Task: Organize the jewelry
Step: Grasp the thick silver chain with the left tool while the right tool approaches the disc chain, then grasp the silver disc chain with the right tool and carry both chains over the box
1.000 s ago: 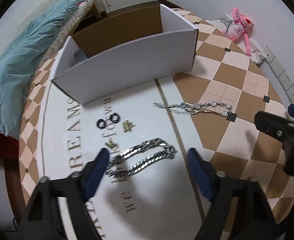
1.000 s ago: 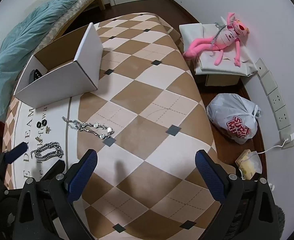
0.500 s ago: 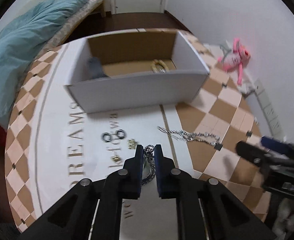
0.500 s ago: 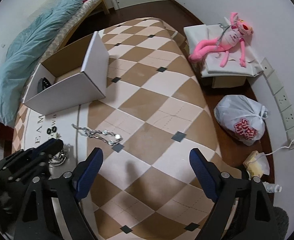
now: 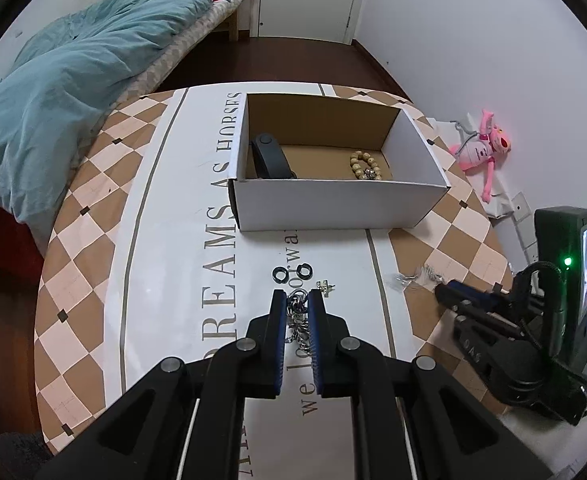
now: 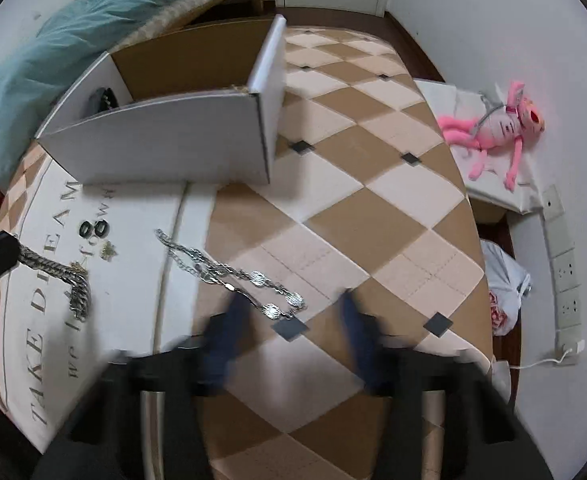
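My left gripper (image 5: 297, 300) is shut on the thick silver chain (image 5: 298, 322), which hangs between the blue pads; it also shows in the right wrist view (image 6: 67, 278). The open white cardboard box (image 5: 341, 204) stands beyond, holding a dark band (image 5: 271, 156) and a beaded bracelet (image 5: 365, 164). Two black rings (image 5: 291, 273) and a small gold earring (image 5: 325, 286) lie on the table in front of the box. My right gripper (image 6: 291, 312) is open and blurred, low over the thin silver necklace (image 6: 229, 270).
The round table (image 6: 353, 216) has a checked cloth with a white lettered band. A bed with a blue duvet (image 5: 53, 92) is at the left. A pink plush toy (image 6: 497, 128) lies on a white box at the right, by wall sockets.
My left gripper closed on the thick chain and lifted it off the table. My right gripper dropped toward the thin necklace and its fingers narrowed.
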Motion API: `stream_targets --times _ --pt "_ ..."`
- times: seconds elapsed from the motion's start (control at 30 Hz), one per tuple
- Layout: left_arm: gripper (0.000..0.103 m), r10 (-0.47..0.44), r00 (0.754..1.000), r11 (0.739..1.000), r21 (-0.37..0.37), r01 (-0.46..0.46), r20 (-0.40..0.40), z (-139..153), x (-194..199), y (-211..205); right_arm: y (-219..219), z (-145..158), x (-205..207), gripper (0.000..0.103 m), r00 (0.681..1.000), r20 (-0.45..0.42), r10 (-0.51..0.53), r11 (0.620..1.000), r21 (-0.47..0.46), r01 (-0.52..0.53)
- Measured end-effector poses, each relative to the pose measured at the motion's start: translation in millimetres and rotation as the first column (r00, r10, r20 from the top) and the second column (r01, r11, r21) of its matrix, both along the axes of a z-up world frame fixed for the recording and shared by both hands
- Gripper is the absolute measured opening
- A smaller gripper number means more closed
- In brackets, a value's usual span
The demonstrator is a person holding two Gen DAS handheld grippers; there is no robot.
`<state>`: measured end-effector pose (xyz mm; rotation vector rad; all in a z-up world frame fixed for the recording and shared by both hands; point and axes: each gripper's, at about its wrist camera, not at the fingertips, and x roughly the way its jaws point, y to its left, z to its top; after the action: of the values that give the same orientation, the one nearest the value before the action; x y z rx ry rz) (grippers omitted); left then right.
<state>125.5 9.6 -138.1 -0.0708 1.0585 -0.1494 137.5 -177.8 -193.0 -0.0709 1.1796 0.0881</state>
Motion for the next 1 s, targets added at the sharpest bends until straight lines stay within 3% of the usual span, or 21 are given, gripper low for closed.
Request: stream_targets --times 0.1,0.27,0.63,0.83,1.0 --pt "0.004 -0.003 1.000 1.000 -0.024 0.003 0.006 6 0 1 3 6 0 0.002 1.000 0.017 0.005 0.999 0.037 -0.006" --pt "0.004 0.000 1.000 0.997 -0.079 0.003 0.029 25 2 6 -6 40 1 0.002 0.998 0.052 -0.020 0.983 0.182 0.010" --pt "0.004 -0.003 0.994 0.978 -0.205 0.026 0.110 91 22 13 -1 133 6 0.002 0.985 0.170 -0.007 0.937 0.345 -0.053" --pt "0.004 -0.015 0.988 0.977 -0.207 0.047 0.155 119 62 10 6 171 38 0.002 0.976 0.215 0.015 0.930 0.356 -0.093" --pt "0.004 -0.033 0.992 0.981 -0.186 0.056 0.125 115 107 9 9 172 84 0.002 0.983 0.180 0.018 0.933 0.351 -0.081"
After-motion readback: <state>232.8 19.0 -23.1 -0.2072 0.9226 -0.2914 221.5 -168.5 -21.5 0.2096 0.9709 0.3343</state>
